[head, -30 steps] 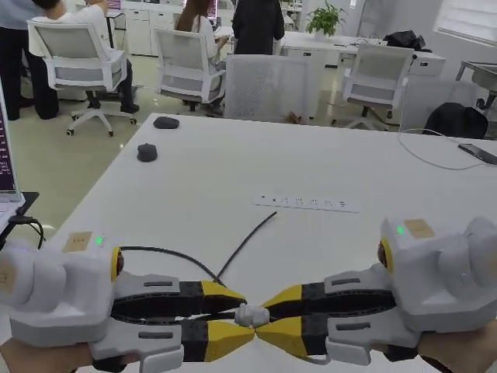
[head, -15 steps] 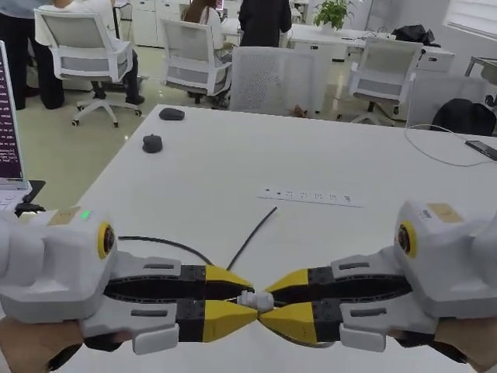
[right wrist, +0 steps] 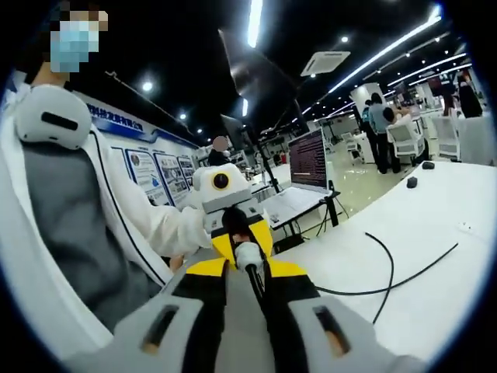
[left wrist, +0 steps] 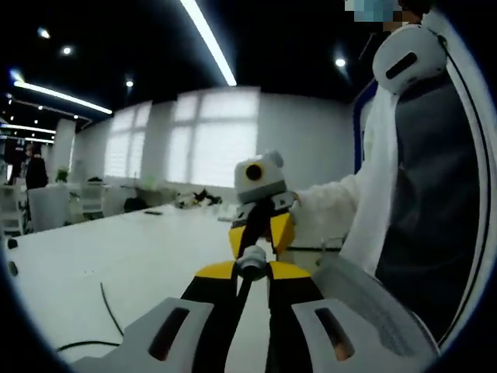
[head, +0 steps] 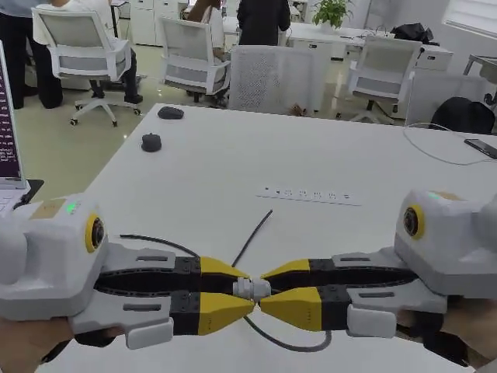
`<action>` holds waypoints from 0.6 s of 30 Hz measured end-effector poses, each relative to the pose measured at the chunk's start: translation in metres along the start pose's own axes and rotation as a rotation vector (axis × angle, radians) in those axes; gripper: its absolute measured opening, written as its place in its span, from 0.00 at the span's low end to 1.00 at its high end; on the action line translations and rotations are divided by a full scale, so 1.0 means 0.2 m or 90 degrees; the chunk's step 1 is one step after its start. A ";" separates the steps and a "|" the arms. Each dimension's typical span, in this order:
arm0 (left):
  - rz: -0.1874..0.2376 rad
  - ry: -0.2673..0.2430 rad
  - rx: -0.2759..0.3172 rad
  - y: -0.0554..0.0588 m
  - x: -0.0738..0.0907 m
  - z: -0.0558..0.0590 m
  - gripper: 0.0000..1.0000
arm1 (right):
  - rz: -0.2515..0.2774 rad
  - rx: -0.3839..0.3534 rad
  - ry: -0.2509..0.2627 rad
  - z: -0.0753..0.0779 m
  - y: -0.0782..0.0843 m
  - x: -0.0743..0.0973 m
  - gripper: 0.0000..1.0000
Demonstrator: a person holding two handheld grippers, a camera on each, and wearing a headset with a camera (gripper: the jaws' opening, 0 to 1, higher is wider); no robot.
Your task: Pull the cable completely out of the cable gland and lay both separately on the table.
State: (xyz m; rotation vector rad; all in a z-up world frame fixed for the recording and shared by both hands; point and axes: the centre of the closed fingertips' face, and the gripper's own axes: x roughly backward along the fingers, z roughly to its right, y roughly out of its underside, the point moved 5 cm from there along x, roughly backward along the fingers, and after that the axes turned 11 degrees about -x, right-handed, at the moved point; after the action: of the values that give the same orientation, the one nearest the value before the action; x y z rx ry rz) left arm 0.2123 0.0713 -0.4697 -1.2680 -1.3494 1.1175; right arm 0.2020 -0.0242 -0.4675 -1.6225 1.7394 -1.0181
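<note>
Because the pull needs one side anchored and the other free to draw away, the two tongs meet nose to nose low over the near edge of the counter [head: 326, 155]. The white cable gland [head: 252, 288] sits right where their yellow tips touch, lifted clear of the surface. The left tongs [head: 242, 293] are clenched on the gland's body. The right tongs [head: 268, 292] are also closed, and in the right gripper view the black cable [head: 250, 239] runs back from the gland between their jaws, so they appear to pinch the cable right beside it. Gripping this close keeps the cable from bending when it is drawn. A slack loop hangs beneath the right tongs, and other stretches lie loose on the counter beyond, one end free near the white power strip [head: 309, 196]. By my reading the cable is not yet out. Drawing the tongs straight apart along one line should free it, while a skewed pull could jam it in the gland.
</note>
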 end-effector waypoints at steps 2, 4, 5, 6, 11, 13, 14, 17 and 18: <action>-0.010 -0.002 -0.036 -0.01 0.00 0.01 0.15 | 0.005 -0.014 -0.007 0.00 0.00 -0.01 0.15; -0.008 -0.004 -0.042 -0.03 0.00 0.02 0.15 | 0.011 -0.037 -0.016 0.00 -0.01 0.00 0.13; -0.007 -0.005 -0.055 -0.03 0.00 0.02 0.15 | 0.011 -0.042 -0.020 0.00 -0.01 -0.01 0.13; -0.007 -0.003 -0.063 -0.04 0.01 0.02 0.15 | 0.009 -0.043 -0.021 -0.01 0.00 -0.01 0.13; -0.011 -0.002 -0.079 -0.05 0.02 0.03 0.15 | 0.000 -0.069 -0.031 -0.02 -0.01 -0.02 0.12; -0.019 -0.007 -0.075 -0.05 0.02 0.02 0.15 | -0.008 -0.055 -0.019 -0.02 -0.01 -0.03 0.12; -0.020 -0.008 -0.077 -0.05 0.02 0.02 0.15 | -0.012 -0.040 -0.012 -0.02 -0.01 -0.03 0.12; -0.020 -0.005 -0.058 -0.06 0.04 0.03 0.15 | -0.020 -0.029 -0.016 -0.04 -0.02 -0.04 0.11; -0.016 -0.004 -0.037 -0.06 0.04 0.02 0.14 | -0.023 -0.016 -0.018 -0.05 -0.02 -0.04 0.11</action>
State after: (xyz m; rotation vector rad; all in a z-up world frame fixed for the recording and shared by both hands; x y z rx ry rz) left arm 0.2056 0.0785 -0.4580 -1.2864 -1.4083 1.0726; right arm 0.1965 -0.0144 -0.4594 -1.6819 1.7166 -0.9899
